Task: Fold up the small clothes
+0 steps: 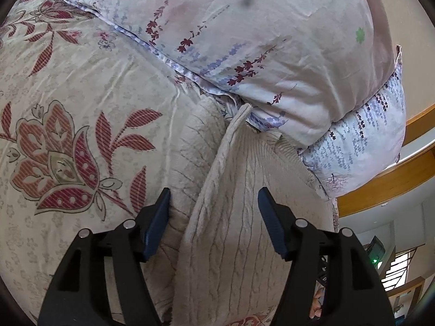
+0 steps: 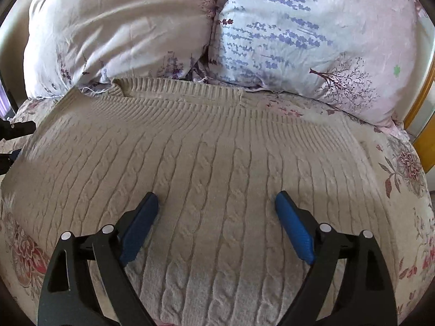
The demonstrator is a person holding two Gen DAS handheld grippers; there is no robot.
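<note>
1. Sweater (image 2: 217, 163): beige cable-knit, lying on the bed sheet (image 1: 81, 87), near side of the bed. Ribbed hem at the far end, just touching the duvet (image 2: 122, 27).
2. Right view: sweater lies mostly flat, cables running near-to-far, covers most of the frame. Far-left hem corner is curled up slightly.
3. Left view: a folded edge of the sweater (image 1: 217, 168) runs as a raised ridge from near to far, between the fingers. A second knit layer lies flat to its left, the top layer to its right.
4. Left gripper (image 1: 213, 198): released, jaws apart, pads clear of the knit ridge that sits between them. No grasp.
5. Right gripper (image 2: 216, 199): released, jaws wide, hovering over the flat middle of the sweater. Nothing pinched. Can't tell if the fingertips touch the knit.
6. Sheet: cream, red floral print, visible left of the sweater in the left view and along the right and near-left edges in the right view.
7. Duvet: pale pink/blue with purple sprig print, bunched up on the far side, two lobes in the right view.
8. Wooden bed frame (image 1: 380, 190): on the right, past the duvet.
9. Left edge of the right view: a dark bit of the other gripper (image 2: 11, 133), just off the sweater's left edge.
</note>
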